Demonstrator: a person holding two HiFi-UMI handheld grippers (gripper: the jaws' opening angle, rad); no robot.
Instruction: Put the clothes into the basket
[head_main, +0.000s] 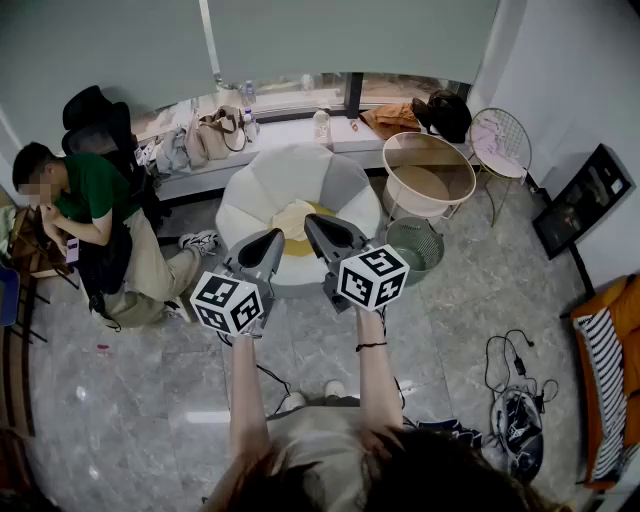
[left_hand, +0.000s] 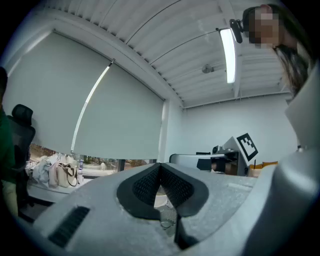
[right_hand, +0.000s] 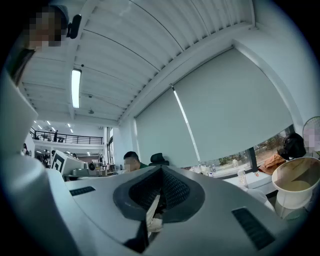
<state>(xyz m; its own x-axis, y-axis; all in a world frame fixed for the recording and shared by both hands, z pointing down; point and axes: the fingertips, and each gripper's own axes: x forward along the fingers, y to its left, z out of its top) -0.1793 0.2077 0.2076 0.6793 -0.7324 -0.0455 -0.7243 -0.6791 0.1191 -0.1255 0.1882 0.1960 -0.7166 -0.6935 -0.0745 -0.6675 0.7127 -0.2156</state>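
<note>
A pale yellow garment (head_main: 293, 218) lies on the seat of a white round chair (head_main: 340, 185), straight ahead of both grippers. To the chair's right, a small green mesh basket (head_main: 414, 244) stands on the floor, with a larger white round tub (head_main: 430, 178) behind it; that tub (right_hand: 295, 186) also shows at the right of the right gripper view. My left gripper (head_main: 272, 238) and right gripper (head_main: 314, 222) are held level side by side just short of the chair. The jaw tips of the left gripper (left_hand: 160, 165) and of the right gripper (right_hand: 160, 170) meet, with nothing held.
A person in a green shirt (head_main: 90, 200) sits on the floor at the left. The window ledge (head_main: 290, 130) holds bags and bottles. A wire chair (head_main: 500, 140) stands at the back right. Cables (head_main: 515, 390) and a striped orange cushion (head_main: 610, 380) lie at the right.
</note>
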